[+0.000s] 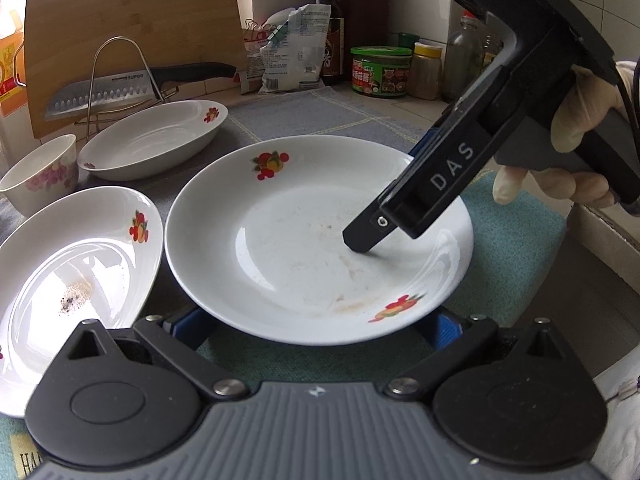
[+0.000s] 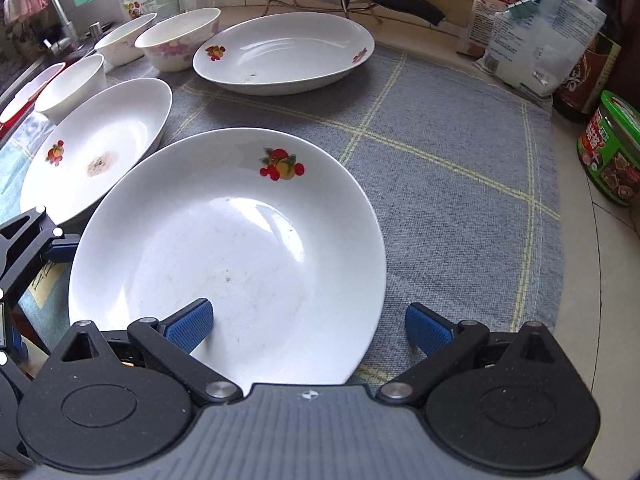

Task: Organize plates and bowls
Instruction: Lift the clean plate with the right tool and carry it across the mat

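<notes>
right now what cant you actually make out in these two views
- Left gripper fingertips: left wrist view, hidden under the round plate near rim.
- Right gripper grip on that rim: its own view shows one blue finger over the plate, the other outside; contact unclear.
- Oval plate near end: cut off by the frame edge.
- Green-lidded jar label: too small to read.

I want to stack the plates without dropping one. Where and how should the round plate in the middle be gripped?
Grip the round plate by its thin raised rim, from the near right side where the right tongs already straddle it: one pad inside, one outside. The flat centre offers nothing to pinch.
</notes>
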Tool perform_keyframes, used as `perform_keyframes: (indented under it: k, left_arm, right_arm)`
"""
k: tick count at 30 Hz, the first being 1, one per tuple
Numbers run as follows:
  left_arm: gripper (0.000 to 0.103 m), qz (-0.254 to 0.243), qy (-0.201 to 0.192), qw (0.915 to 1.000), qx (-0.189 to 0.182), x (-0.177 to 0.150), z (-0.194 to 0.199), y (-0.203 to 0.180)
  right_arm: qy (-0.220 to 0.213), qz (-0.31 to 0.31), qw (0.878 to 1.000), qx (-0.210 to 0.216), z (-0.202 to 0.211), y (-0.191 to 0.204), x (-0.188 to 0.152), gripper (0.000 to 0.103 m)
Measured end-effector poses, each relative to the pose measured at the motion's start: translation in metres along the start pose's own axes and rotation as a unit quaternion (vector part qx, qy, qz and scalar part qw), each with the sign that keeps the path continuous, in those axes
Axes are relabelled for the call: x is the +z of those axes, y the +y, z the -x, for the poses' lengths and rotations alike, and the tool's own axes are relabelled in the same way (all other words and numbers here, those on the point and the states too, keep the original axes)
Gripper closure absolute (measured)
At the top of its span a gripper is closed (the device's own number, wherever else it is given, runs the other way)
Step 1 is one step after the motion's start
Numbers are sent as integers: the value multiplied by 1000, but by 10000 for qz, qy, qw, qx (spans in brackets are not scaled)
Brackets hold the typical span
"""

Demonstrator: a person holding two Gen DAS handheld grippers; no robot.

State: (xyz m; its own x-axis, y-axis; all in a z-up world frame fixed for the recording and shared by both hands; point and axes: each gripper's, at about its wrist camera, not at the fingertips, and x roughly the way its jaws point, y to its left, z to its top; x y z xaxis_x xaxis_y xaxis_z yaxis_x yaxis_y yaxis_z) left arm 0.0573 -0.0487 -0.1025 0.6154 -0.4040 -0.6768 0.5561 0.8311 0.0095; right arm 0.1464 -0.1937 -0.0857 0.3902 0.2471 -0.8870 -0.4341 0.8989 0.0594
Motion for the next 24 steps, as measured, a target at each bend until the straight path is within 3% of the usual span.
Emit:
perform_keyframes:
  k: [8,15,24]
  left_arm:
    - [0,-78,142,9998,-93,6,-4,2]
    - [0,-146,62,9998,-126,3,-4,4]
    - [0,-181,21,9997,-162,0,-2,5]
  right_arm:
    - [193,-11,9998,5,-1,-2,5,0]
    - [-24,-34,10000,-42,2,-1,-2,0]
    - [149,503,9983,259,1,-4,5,0]
